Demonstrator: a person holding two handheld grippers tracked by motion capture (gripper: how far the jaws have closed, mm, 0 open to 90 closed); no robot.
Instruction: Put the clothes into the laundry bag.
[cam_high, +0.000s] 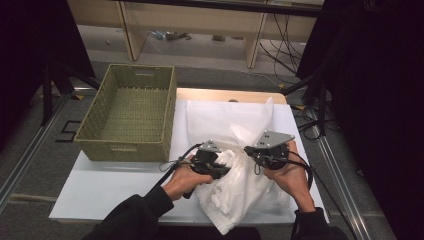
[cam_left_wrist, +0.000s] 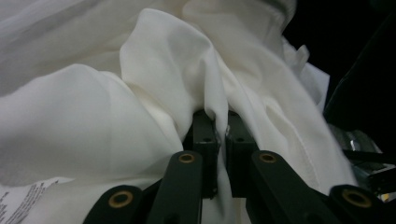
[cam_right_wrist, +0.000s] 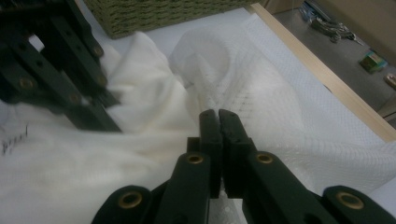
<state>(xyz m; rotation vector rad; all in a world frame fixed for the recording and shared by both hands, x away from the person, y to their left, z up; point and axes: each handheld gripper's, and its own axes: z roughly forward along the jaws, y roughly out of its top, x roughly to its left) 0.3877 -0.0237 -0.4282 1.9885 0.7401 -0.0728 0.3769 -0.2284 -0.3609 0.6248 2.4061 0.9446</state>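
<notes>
A crumpled white garment (cam_high: 235, 195) lies at the front of the table, partly over a white mesh bag (cam_high: 225, 120) spread behind it. My left gripper (cam_high: 225, 170) is shut on a fold of the garment (cam_left_wrist: 154, 70); the cloth runs down between its pads (cam_left_wrist: 205, 135). My right gripper (cam_high: 252, 152) sits just to its right, jaws together on a raised edge of the mesh bag (cam_right_wrist: 261, 70), with mesh showing between the fingers (cam_right_wrist: 210, 135). The left gripper (cam_right_wrist: 60, 60) appears blurred at the upper left of the right gripper view. A printed label (cam_left_wrist: 23, 200) shows on the garment.
A woven green basket (cam_high: 165, 100) stands empty at the table's back left, close to the bag. The white tabletop (cam_high: 115, 185) is bare at front left. A wooden strip (cam_right_wrist: 322, 70) edges the far side. Cables and desk legs lie on the floor beyond.
</notes>
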